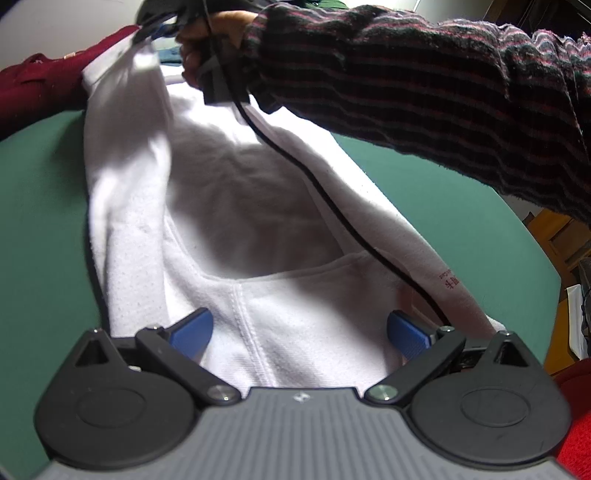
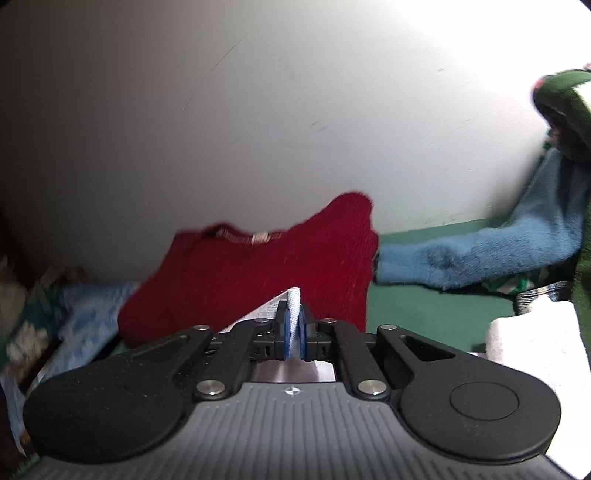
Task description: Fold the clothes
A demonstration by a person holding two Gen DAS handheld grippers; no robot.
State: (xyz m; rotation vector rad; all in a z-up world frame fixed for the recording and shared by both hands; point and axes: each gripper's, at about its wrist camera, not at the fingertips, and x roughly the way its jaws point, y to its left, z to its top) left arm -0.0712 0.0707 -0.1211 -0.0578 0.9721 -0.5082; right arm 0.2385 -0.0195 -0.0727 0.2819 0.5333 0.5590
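A white sweatshirt [image 1: 236,192] lies lengthwise on the green table [image 1: 461,206], its near hem between my fingers. My left gripper [image 1: 299,332] is open, its blue pads either side of the near hem seam, not closed on it. My right gripper [image 1: 159,29] is at the far end of the garment, held by a hand in a striped sleeve, and lifts the far left edge of the cloth. In the right wrist view my right gripper [image 2: 294,332] is shut on a strip of the white cloth [image 2: 293,306].
A dark red sweater [image 1: 37,85] lies at the table's far left; it shows ahead in the right wrist view [image 2: 258,273]. A blue fleece garment [image 2: 480,251], a green garment [image 2: 569,110] and a folded white cloth [image 2: 535,339] are to the right. A white wall [image 2: 258,110] stands behind.
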